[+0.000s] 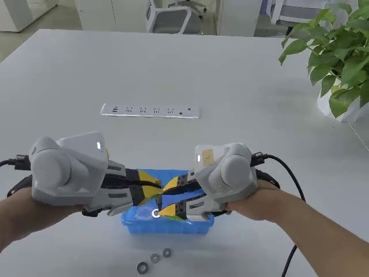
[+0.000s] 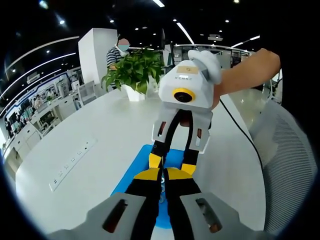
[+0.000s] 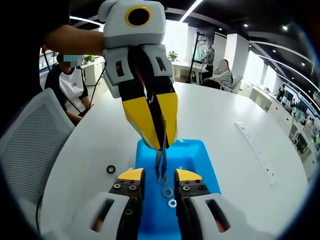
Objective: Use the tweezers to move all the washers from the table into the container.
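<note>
A blue container (image 1: 170,227) sits at the near edge of the white table. My left gripper (image 1: 154,191) is shut on thin metal tweezers (image 3: 160,156), which point down into the container (image 3: 200,152). Their tips hold a silver washer (image 3: 163,179), seen in the head view as a washer (image 1: 155,213). My right gripper (image 3: 160,175) faces the left gripper (image 3: 157,137) over the container, jaws open either side of the tweezer tips. Two washers (image 3: 170,197) lie on the container floor. Three washers (image 1: 154,258) lie on the table in front of the container. A dark washer (image 3: 111,169) rests beside the container.
A white power strip (image 1: 150,110) lies across the table's middle. A potted plant (image 1: 337,52) stands at the far right edge. A mesh chair (image 3: 30,145) is beside the table, and people sit in the background.
</note>
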### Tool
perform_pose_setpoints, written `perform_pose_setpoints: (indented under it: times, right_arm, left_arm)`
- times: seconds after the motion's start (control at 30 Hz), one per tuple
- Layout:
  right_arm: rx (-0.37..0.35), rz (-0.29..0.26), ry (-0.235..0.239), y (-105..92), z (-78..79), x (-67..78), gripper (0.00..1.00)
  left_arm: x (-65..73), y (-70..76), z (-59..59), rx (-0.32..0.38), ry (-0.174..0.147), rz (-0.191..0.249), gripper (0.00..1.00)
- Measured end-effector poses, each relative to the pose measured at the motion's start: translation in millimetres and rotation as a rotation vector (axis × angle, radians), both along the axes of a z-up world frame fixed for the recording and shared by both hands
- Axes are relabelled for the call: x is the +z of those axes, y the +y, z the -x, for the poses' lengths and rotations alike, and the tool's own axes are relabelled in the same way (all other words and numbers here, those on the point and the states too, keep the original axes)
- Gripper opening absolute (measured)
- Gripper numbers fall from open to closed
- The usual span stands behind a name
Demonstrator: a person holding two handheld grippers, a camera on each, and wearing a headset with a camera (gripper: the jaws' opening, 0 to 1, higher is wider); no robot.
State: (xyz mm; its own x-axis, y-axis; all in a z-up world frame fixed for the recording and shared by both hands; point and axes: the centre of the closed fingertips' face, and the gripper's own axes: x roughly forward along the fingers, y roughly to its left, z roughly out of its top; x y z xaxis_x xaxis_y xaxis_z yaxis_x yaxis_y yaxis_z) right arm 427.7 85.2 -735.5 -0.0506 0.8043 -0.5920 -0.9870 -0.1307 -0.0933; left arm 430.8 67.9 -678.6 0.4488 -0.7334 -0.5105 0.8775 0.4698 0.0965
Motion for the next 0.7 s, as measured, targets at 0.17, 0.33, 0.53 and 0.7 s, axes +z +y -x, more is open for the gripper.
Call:
perform_pose_setpoints:
  times: [0.17,0.33,0.53,0.7]
  right_arm:
    - [-0.034,-0.001,0.012,-7.3,3.5,5.7,0.27]
    - [-0.074,-0.005,0.018,-15.3,5.2,12.3,0.30]
    - [-0.144,0.000,0.042,-28.8,7.3,17.8,0.36]
    - [-0.198,0.000,0.034,-40.7,7.4,22.8,0.40]
  left_arm:
    - [8.1,-1.5,5.0,0.001,-0.005,-0.004,0.06]
    - [12.3,-1.3,9.3,0.004,-0.004,-0.009,0.06]
    - [16.9,-1.7,14.5,0.002,-0.005,-0.013,0.06]
    - [22.5,-1.2,19.0,0.004,-0.009,-0.015,0.06]
